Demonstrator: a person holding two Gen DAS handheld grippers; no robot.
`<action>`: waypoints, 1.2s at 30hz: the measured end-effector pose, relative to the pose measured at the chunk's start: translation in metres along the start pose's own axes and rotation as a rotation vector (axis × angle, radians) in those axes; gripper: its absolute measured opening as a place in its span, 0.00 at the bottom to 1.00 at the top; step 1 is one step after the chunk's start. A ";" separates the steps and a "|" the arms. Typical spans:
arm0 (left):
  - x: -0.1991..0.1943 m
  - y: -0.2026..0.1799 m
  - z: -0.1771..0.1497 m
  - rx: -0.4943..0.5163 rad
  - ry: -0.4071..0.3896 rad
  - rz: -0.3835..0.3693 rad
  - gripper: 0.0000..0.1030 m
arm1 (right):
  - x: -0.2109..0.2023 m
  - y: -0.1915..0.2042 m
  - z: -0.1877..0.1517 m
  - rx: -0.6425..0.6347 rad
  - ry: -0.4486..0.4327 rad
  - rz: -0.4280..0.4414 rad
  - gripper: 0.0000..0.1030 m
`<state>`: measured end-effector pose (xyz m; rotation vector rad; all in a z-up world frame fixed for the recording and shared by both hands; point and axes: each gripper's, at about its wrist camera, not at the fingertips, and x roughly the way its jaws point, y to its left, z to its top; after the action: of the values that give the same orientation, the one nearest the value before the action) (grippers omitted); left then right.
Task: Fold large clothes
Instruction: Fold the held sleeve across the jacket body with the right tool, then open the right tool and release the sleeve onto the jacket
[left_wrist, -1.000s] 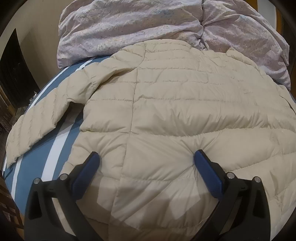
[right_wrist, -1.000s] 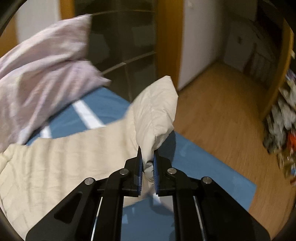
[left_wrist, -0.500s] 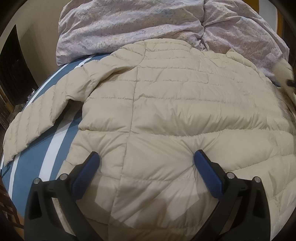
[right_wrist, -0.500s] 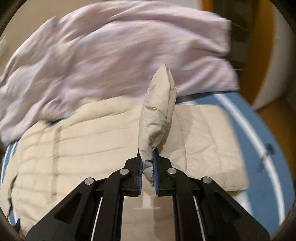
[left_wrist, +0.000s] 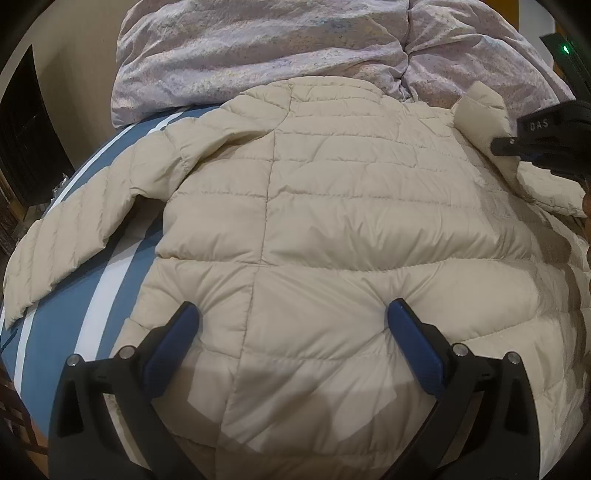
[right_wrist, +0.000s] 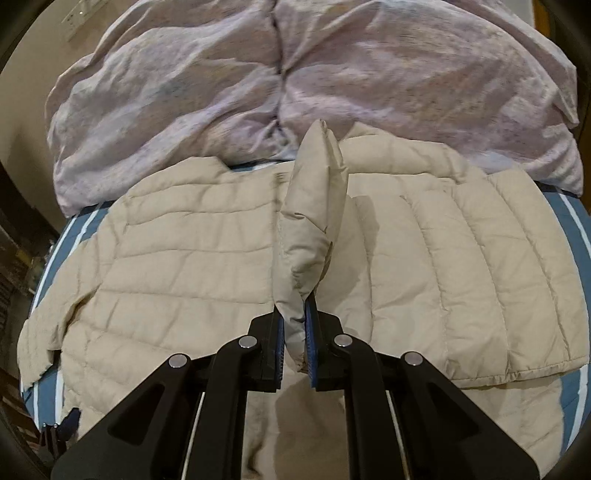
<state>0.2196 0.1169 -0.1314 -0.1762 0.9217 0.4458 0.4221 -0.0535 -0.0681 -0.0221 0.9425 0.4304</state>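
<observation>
Your right gripper pinches the sleeve cuff of the cream puffer jacket; your left gripper, jaws spread, presses its hem.

"DAS" on right gripper

Both of the 2 fisheye cameras ride just behind their tools and look steeply down along the fingers toward the head of the bed. The left view sits close over the cream jacket, near its hem; the right view looks from further right, over the folded-in sleeve. Both share the jacket's back and the lilac duvet beyond.
</observation>
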 end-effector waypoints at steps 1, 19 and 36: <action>0.000 0.000 0.000 0.000 0.000 0.000 0.98 | -0.001 0.004 0.000 -0.003 0.001 0.008 0.10; 0.001 0.000 0.001 -0.002 0.001 -0.003 0.98 | -0.051 0.046 -0.001 -0.108 -0.160 0.133 0.61; 0.001 0.000 0.001 -0.003 0.001 -0.004 0.98 | 0.028 0.035 -0.025 -0.082 -0.013 -0.140 0.83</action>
<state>0.2209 0.1175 -0.1316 -0.1813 0.9218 0.4438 0.4046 -0.0163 -0.0992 -0.1589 0.9038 0.3390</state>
